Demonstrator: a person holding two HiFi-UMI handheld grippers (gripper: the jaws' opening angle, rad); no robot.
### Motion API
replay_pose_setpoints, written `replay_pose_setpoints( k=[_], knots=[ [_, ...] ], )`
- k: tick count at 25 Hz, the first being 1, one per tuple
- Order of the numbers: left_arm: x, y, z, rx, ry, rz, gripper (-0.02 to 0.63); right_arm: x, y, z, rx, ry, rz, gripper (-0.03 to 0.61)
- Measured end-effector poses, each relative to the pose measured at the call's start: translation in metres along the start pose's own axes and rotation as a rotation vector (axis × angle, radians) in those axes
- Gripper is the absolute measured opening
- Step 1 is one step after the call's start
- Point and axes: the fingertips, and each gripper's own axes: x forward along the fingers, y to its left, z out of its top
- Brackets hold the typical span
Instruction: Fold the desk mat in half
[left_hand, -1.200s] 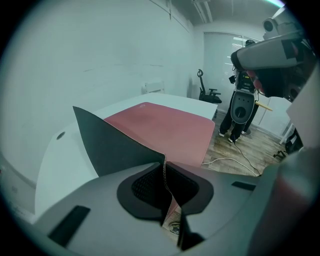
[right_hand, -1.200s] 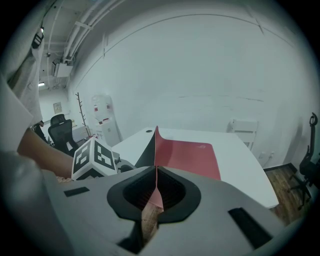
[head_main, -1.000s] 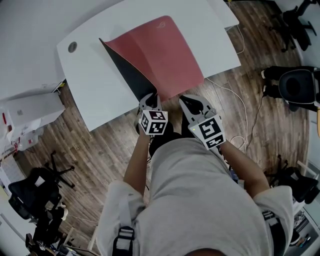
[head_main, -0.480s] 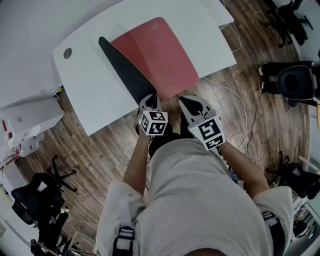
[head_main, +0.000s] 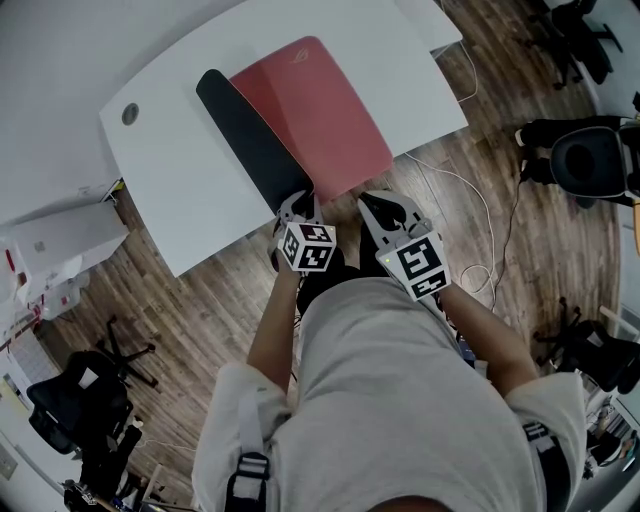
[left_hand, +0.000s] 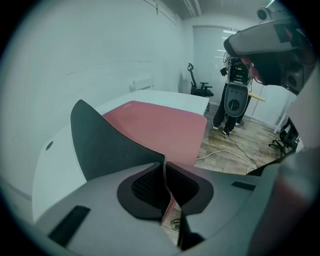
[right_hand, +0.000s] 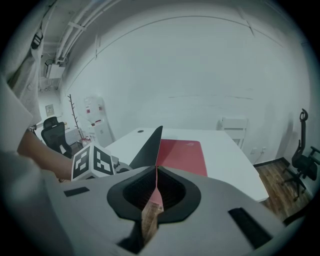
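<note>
On the wooden floor (head_main: 200, 300), in order of size, we list:

1. White bench (head_main: 190, 180), with rounded corners, set slantwise across the upper part of the head view. It carries the task's thing.

2. Desk mat (head_main: 330, 110), red on its face and black on its underside (head_main: 250, 135). The red part lies flat on the bench toward the right. Along the left side the mat is turned up, so that the underside shows as a long dark band beside the red. In the left gripper view this band rises as a curved flap from the jaws. The mat's near end reaches the bench's near edge.

3. Office chair (head_main: 590, 165), dark, on the floor well to the right of the bench.

4. Left hand-held gripper (head_main: 298, 203), at the near end of the black band. Its jaws are clamped on the mat's edge, which runs thin between the pads.

5. Right hand-held gripper (head_main: 385, 208), just beside the left one, at the near end of the red part. Its jaws are likewise pressed on the mat's edge, red to one side and black to the other.

6. Cable (head_main: 470, 200), pale, looping over the floor near the bench's right corner.

7. Round grommet (head_main: 130, 114), in the bench's far left corner, apart from the mat.
</note>
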Motion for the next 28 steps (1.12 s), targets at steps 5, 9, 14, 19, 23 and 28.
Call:
replay_pose_setpoints(
  k=[5, 9, 14, 19, 23, 28],
  knots=[
    [0.003, -0.004, 0.003, 0.014, 0.01, -0.007, 0.038, -0.002, -0.006, 0.001, 0.007, -0.005, -0.006, 0.041],
    [0.006, -0.01, 0.006, 0.035, 0.019, -0.019, 0.039, -0.003, -0.01, 0.002, 0.014, -0.009, -0.011, 0.041],
    [0.011, -0.017, 0.005, 0.067, 0.042, -0.032, 0.039, -0.006, -0.017, 0.0, 0.024, -0.013, -0.015, 0.041],
    [0.014, -0.021, 0.008, 0.085, 0.053, -0.025, 0.038, -0.01, -0.026, -0.002, 0.038, -0.015, -0.022, 0.041],
    [0.017, -0.024, 0.012, 0.086, 0.063, -0.024, 0.038, -0.011, -0.032, -0.006, 0.046, -0.013, -0.018, 0.041],
    [0.019, -0.026, 0.016, 0.1, 0.069, -0.019, 0.039, -0.014, -0.04, -0.006, 0.052, -0.015, -0.012, 0.041]
  ],
)
